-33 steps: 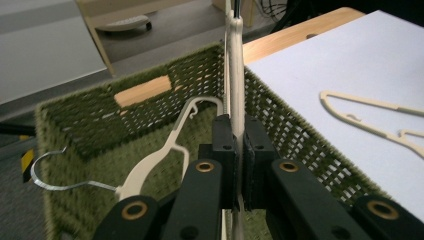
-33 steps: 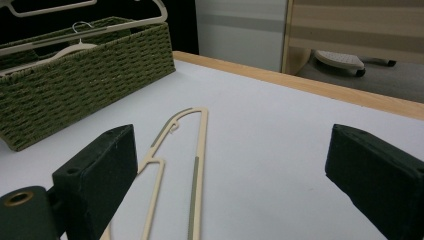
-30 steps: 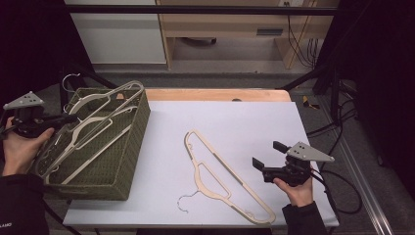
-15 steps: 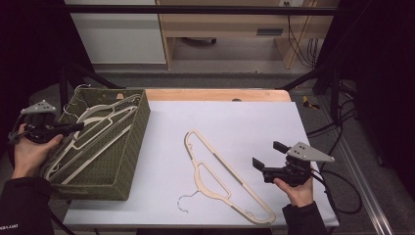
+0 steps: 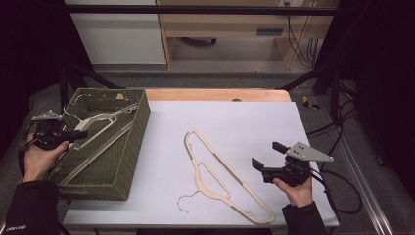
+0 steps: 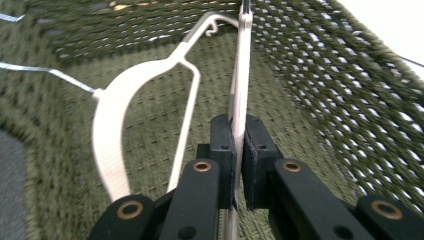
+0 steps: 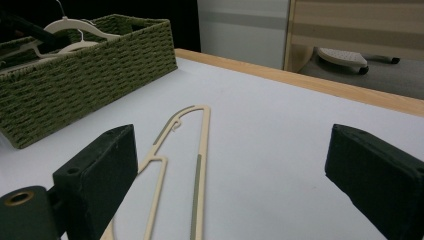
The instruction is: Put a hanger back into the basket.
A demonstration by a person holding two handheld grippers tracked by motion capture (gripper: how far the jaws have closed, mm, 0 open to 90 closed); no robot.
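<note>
Hangers are what you are sorting here, and you are roughly partway through. Your left gripper (image 5: 73, 135) is sitting over the near-left side of the green woven basket (image 5: 128, 161), and in the left gripper view its jaws are pressing together on the thin bar of a white hanger (image 6: 244, 75), which is lying inside the basket with its wire hook pointing toward the far corner. That hanger is looking as good as delivered; what is remaining for it, by my reading, is letting go and lifting clear without dragging it back out.

A cream hanger (image 5: 222, 178) is lying flat on the white table (image 5: 235, 122), well apart from the basket and just beside your right gripper (image 5: 266, 155). That gripper is hovering low near the table's right edge with its jaws standing wide apart and nothing between them; in the right gripper view the cream hanger (image 7: 192, 165) is running between the two black pads, but farther off on the table.

So one hanger is going in and one is waiting outside. I am judging that the cream one is the piece left to move.
</note>
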